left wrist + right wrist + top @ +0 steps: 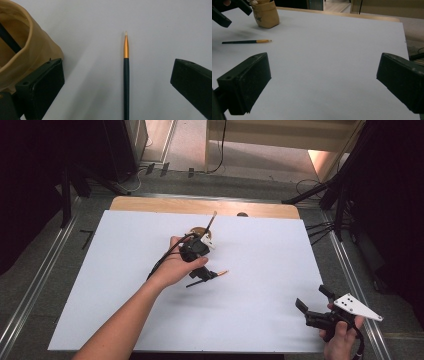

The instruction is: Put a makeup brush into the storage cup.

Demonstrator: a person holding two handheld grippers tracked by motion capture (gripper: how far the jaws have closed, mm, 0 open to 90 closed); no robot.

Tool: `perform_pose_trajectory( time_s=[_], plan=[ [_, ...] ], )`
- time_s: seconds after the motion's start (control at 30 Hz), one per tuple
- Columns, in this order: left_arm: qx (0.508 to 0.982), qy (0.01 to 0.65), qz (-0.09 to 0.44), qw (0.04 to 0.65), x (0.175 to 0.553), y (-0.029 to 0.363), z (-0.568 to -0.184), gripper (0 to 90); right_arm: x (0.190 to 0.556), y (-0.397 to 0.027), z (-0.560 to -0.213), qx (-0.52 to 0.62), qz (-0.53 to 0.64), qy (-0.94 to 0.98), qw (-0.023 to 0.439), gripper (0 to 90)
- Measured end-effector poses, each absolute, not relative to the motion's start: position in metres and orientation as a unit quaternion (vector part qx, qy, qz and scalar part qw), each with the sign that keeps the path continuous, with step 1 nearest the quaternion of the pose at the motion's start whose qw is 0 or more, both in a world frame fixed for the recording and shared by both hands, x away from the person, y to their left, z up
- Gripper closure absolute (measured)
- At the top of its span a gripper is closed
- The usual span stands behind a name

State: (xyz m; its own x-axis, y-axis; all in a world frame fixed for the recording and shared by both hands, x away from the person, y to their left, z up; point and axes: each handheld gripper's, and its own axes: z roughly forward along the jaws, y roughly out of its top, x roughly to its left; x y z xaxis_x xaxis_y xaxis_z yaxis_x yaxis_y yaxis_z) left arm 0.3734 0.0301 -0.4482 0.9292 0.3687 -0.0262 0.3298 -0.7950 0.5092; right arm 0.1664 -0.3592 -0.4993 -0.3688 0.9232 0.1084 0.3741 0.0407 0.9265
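A: Entry. Where is the brush?

B: The brush [126, 80] lies flat on the white sheet [260, 285] that covers the counter [200, 206], near the sheet's middle. Dark handle, orange ferrule, pale pointed tip. In the left gripper view it runs straight up the frame, midway between the two jaws, touching neither.

A: Left tongs?

B: The left tongs [117, 82] are spread wide, one jaw on each side of the brush handle, above the sheet. The left jaw sits just beside the tan pot [27, 47]; I cannot tell whether they touch.

A: The pot?

B: Soft-walled, open at the top, standing upright on the sheet beyond the brush. A second brush [210, 224] stands in it, tilted, its end pointing up and away.

A: Right tongs?

B: The right tongs [314, 299] are also spread, with nothing between them. They are held near the sheet's near right corner, well apart from the brush and pot, with the grey plate [357, 306] on top.
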Motion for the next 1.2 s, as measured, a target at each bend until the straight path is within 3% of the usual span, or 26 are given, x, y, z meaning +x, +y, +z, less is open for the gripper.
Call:
perform_pose_trajectory(
  time_s=[1.2],
  plan=[
    [0.965, 0.188, 0.008, 0.184, 0.371, 0.013, -0.472, 0.1, 0.167, -0.359, -0.5, 0.489, 0.492, 0.665, 0.278, 0.0]
  ],
)
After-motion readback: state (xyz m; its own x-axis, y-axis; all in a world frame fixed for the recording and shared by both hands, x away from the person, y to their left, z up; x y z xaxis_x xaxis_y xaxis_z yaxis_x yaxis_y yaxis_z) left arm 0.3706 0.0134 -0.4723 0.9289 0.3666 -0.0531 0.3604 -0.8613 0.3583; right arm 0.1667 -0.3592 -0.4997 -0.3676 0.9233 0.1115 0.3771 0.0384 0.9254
